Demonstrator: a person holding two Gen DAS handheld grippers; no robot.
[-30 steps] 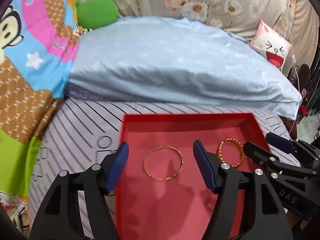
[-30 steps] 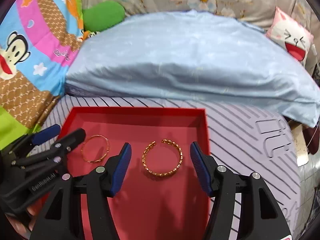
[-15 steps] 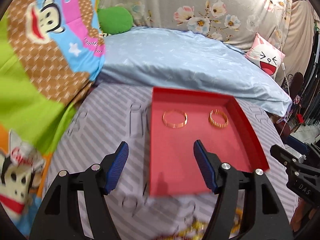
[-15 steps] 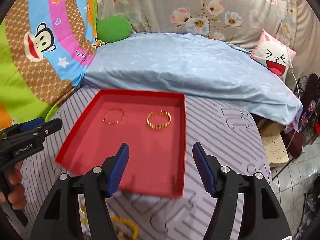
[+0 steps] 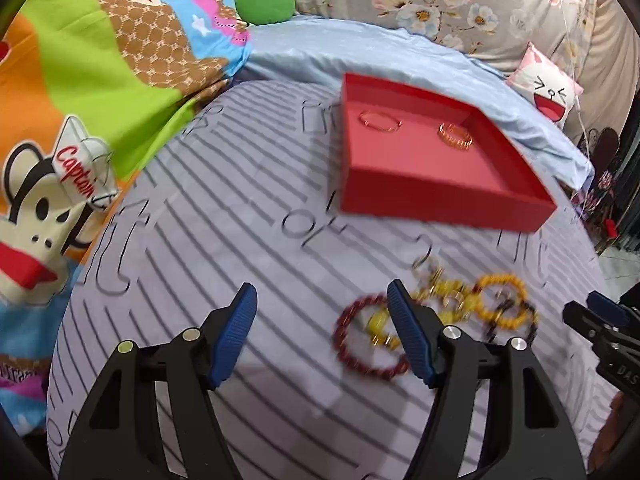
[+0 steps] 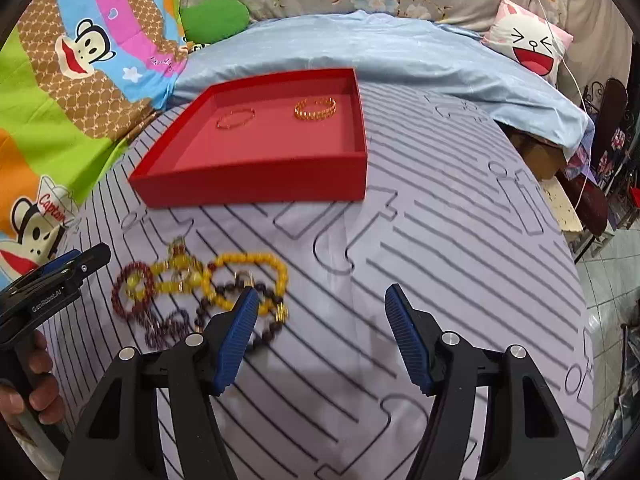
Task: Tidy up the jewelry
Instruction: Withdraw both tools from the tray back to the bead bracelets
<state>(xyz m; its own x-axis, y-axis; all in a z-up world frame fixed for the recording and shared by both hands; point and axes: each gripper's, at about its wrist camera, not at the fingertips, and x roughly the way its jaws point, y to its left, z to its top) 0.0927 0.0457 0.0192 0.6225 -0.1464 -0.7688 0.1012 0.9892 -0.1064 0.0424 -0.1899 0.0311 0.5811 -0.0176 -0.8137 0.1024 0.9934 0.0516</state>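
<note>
A red tray [image 5: 448, 200] [image 6: 256, 186] sits on the striped mat. In it lie a thin gold bangle [image 5: 380, 121] [image 6: 236, 119] and a wider gold cuff bracelet [image 5: 455, 136] [image 6: 316, 108]. Nearer than the tray lies a heap of beaded bracelets [image 5: 436, 312] [image 6: 200, 288]: a dark red one [image 5: 362, 346], yellow ones and darker ones. My left gripper [image 5: 322, 312] is open over bare mat, left of the heap, nothing between its fingers. My right gripper [image 6: 318, 312] is open and empty, right of the heap; its left finger overlaps the heap's edge in view.
A light blue pillow [image 6: 380, 48] lies behind the tray. A colourful cartoon blanket [image 5: 80, 80] covers the left side. A pink cat cushion [image 6: 524, 44] is at the far right. The mat drops off at the right toward a tiled floor [image 6: 608, 280]. A hand [image 6: 36, 392] holds the left gripper.
Both grippers have pulled back from over the red tray toward the near side. The tray now lies farther off and the heap of beaded bracelets has come into view.
</note>
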